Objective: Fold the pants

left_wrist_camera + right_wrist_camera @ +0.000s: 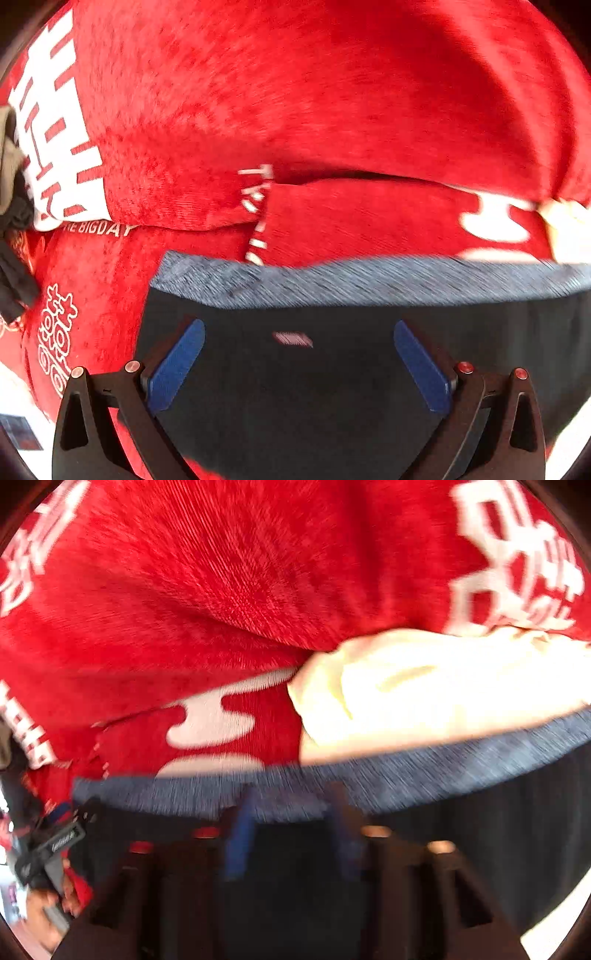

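Dark navy pants [295, 387] with a grey-blue heathered waistband [369, 284] lie flat on a red plush blanket [295, 110]. My left gripper [298, 325] hovers over the pants just below the waistband, its blue pads wide apart with nothing between them. In the blurred right wrist view, my right gripper [291, 805] stands at the waistband [424, 775] of the pants [480, 830]. Its blue fingers are apart, with fabric showing in the gap and no pinch visible.
The red blanket [184, 590] has large white characters and bulges in folds beyond the waistband. A cream cloth [424, 686] lies on it by the waistband's right part. Dark and khaki garments [11, 184] sit at the left edge. A person's hand [40, 912] shows at lower left.
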`<state>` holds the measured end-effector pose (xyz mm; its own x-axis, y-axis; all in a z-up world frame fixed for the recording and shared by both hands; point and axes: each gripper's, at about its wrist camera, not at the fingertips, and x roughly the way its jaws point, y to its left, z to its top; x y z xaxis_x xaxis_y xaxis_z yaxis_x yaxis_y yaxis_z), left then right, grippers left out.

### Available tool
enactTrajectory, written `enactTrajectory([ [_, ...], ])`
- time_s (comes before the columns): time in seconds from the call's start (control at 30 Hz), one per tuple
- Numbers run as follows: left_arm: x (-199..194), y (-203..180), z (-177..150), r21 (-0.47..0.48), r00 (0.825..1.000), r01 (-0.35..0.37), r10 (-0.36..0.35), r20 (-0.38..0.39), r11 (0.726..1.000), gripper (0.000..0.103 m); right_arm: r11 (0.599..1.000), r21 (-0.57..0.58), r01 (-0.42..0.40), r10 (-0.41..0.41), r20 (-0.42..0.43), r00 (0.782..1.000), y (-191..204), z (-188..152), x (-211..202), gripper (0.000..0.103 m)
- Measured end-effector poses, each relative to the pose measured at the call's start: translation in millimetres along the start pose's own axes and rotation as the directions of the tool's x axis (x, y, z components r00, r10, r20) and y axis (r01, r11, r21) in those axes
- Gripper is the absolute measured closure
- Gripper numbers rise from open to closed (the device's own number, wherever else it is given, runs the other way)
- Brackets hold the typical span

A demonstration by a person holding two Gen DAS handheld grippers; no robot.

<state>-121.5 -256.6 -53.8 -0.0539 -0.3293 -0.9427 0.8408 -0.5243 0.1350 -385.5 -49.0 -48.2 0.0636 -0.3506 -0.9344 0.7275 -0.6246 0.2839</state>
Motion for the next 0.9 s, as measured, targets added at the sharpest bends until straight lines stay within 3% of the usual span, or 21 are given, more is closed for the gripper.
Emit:
enactTrajectory([
  [0.17, -32, -52, -28, 0.063, 0.998, 0.061, -0.061, -0.01, 0.996, 0.0, 0.996, 0.083, -0.03, 0.031, -0.012, 0.999, -51, -38, -45, 0.041],
  [0.3, -50, -115, -44, 0.104, 0.993, 0.115, -0.111, -0.045, 0.988, 0.0, 0.97, 0.244, 0.0, 0.001, -0.008, 1.0, -130, -66, -80, 0.041],
  [0.43, -54, -182, -50, 0.149, 0.984, 0.174, -0.165, -0.068, 0.973, 0.0, 0.888, 0.458, 0.046, -0.056, 0.008, 0.998, -220, -86, -109, 0.041],
  [0.6, -69, -256, -52, 0.187, 0.98, 0.195, -0.184, -0.076, 0.963, 0.0, 0.759, 0.651, 0.021, -0.078, 0.058, 0.995, -305, -100, -131, 0.041],
  [0.67, -71, -278, -50, 0.196, 0.98, 0.195, -0.182, -0.079, 0.961, 0.0, 0.712, 0.702, -0.019, -0.065, 0.092, 0.994, -340, -100, -136, 0.046],
  [0.77, -72, -300, -47, 0.192, 0.981, 0.189, -0.176, -0.081, 0.963, 0.0, 0.663, 0.744, -0.079, -0.026, 0.128, 0.991, -369, -90, -126, 0.082],
  [0.83, -69, -312, -47, 0.201, 0.983, 0.177, -0.165, -0.077, 0.963, 0.0, 0.665, 0.739, -0.11, 0.005, 0.142, 0.99, -370, -81, -118, 0.089],
  [0.9, -58, -323, -52, 0.225, 0.988, 0.14, -0.122, -0.095, 0.964, 0.0, 0.708, 0.696, -0.12, 0.011, 0.159, 0.987, -364, -71, -120, 0.089],
])
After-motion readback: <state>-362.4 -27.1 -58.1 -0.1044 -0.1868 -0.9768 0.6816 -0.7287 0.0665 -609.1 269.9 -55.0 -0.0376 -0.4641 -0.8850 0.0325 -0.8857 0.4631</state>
